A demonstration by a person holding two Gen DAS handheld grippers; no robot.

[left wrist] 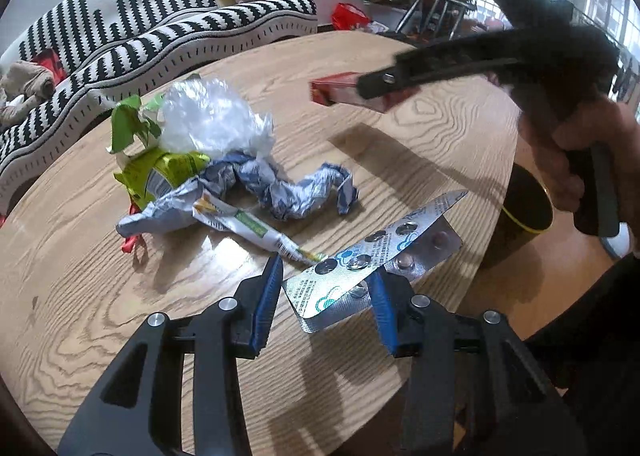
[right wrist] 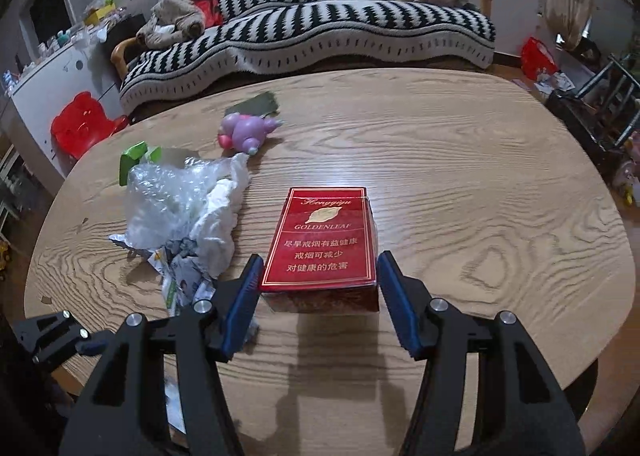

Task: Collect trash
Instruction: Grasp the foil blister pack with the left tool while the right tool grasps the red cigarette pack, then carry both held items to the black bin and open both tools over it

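**Both claws loaded, pile still waiting on the bench**

The left claw [left wrist: 326, 296] pinches a silver blister pack [left wrist: 372, 256] across its near end, the foil strip jutting forward and up over the wooden bench [left wrist: 420, 123]. The pack is light and thin, stiff enough to stay flat yet easy to crease, and it looks folded or doubled; a hold across the width near one end, as here, suits it, though the slick foil could pivot between the pads. The right claw [right wrist: 318, 288] holds a red cigarette box [right wrist: 324, 240] by its two long sides, clear of the bench with its shadow below. The box is light, rigid card with a glossy skin: it takes a firm squeeze on its side walls but would dent if crushed.

Left on the bench lies a heap of crumpled plastic film [left wrist: 216, 115], a green wrapper [left wrist: 160, 171], a twisted blue-and-white paper [left wrist: 280, 183] and a printed sachet [left wrist: 248, 223]. All are soft, springy and nearly weightless, best taken at a bunched fold. A purple toy [right wrist: 248, 127] lies farther back; whether it counts as trash cannot be told.

A dark bin with a yellow rim [left wrist: 524, 207] stands beyond the bench edge, half hidden by the person's hand [left wrist: 588, 159]. Its inside is not visible. Motion blur smears the right claw in the left view.
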